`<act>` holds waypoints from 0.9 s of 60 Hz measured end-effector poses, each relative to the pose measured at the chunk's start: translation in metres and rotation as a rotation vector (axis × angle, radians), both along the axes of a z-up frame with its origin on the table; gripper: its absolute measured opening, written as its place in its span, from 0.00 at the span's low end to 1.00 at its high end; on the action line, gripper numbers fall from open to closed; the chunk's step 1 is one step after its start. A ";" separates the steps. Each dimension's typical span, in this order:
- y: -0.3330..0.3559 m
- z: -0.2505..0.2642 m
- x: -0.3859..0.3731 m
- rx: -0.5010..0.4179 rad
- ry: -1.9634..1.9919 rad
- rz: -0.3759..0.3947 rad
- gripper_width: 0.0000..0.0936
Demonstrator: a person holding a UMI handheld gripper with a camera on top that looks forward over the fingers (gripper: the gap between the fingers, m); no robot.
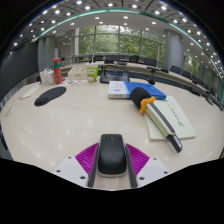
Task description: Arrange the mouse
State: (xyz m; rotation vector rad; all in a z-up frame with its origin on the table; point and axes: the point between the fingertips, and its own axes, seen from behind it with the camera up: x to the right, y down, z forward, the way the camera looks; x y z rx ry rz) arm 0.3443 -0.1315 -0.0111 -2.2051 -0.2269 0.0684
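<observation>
The gripper [111,165] was clenched on a black mouse [111,153]: both purple pads [86,157] pressed against its sides, so the mouse sat between the fingers, above the near edge of the pale desk [70,120]. Beyond it lay a white book [168,118] with a blue box [146,92], and a dark mouse pad [49,95] toward the far left.

On the table [60,130] are 1 mouse [111,154], 1 mouse pad [50,95] and 2 booklets [172,120].
</observation>
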 end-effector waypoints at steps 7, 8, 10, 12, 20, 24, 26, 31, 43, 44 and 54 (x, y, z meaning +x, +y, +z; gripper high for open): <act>0.001 -0.001 0.000 -0.002 -0.008 -0.009 0.46; 0.001 -0.001 0.000 -0.003 -0.007 -0.013 0.44; 0.000 -0.001 0.000 -0.003 -0.012 -0.019 0.42; 0.000 0.000 0.000 -0.004 -0.016 -0.021 0.39; -0.003 0.000 -0.004 -0.015 0.013 -0.025 0.35; -0.004 0.003 -0.008 -0.014 0.007 -0.033 0.34; -0.004 0.007 -0.008 -0.008 0.000 -0.040 0.34; -0.003 0.026 -0.013 0.013 -0.010 -0.065 0.34; 0.029 0.109 -0.057 0.119 -0.032 -0.120 0.34; 0.034 0.117 -0.063 0.130 -0.031 -0.128 0.34; 0.095 0.175 -0.158 0.182 -0.025 -0.144 0.34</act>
